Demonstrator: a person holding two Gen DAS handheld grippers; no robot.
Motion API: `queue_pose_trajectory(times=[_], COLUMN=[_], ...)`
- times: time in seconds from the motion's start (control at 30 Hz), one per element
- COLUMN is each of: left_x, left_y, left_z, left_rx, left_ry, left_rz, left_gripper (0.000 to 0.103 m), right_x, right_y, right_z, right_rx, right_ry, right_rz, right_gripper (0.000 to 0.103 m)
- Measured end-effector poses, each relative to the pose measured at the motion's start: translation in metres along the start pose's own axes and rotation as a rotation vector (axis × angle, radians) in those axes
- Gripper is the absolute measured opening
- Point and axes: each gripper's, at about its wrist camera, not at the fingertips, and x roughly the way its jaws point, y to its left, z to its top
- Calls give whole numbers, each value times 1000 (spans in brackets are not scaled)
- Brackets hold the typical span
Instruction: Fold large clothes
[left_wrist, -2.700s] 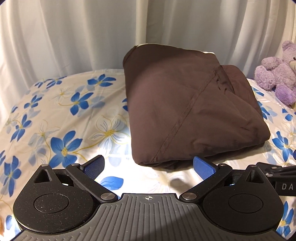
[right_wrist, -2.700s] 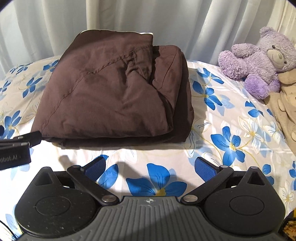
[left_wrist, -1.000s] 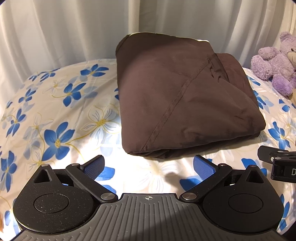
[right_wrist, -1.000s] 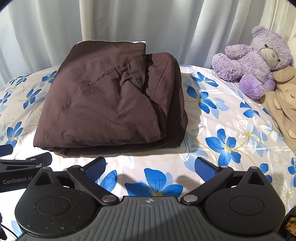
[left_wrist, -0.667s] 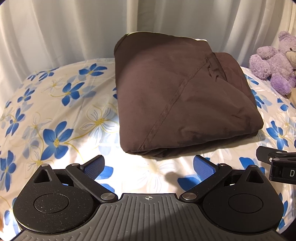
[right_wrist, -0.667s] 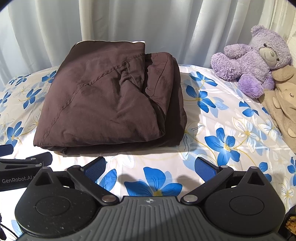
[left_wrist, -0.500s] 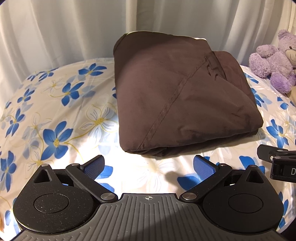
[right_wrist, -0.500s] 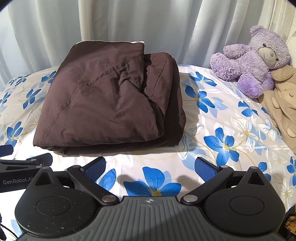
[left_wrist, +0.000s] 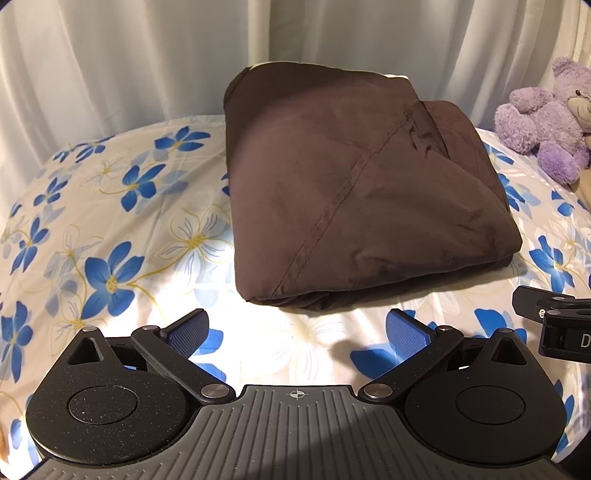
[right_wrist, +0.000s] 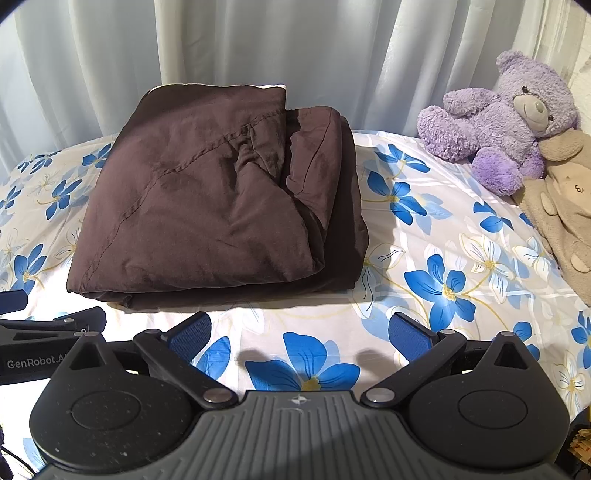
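The brown garment (left_wrist: 354, 192), folded into a thick, soft, limp stack by the bed's (left_wrist: 110, 229) far edge, looks best gripped at its layered near hem, while the left gripper (left_wrist: 295, 328) and right gripper (right_wrist: 300, 328) hover wide open, holding nothing.

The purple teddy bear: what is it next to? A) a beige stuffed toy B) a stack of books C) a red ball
A, the purple teddy bear sits against a beige stuffed toy on the flowered bedsheet, off to the right of the folded brown garment.
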Motion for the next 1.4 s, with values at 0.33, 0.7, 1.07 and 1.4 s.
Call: queue_pose_trajectory(times=[0.33,0.7,1.07,1.4], left_x=[1,1,2,4], left_y=[0,-1,-4,-4], left_z=[0,1,2,4], left_rx=[-6,-7,3,3], left_ry=[9,13,11,10], left_rz=[-9,-10,-9,-6], left_gripper=[103,103,103,103], right_x=[-2,-1,1,3], right_y=[0,0,-2,-3], right_z=[-1,-1,0,1], right_rx=[1,7,12,15], right_ry=[-5,-5,-5,-7], right_rz=[-4,-3,-2,-1], right_gripper=[102,102,102,102])
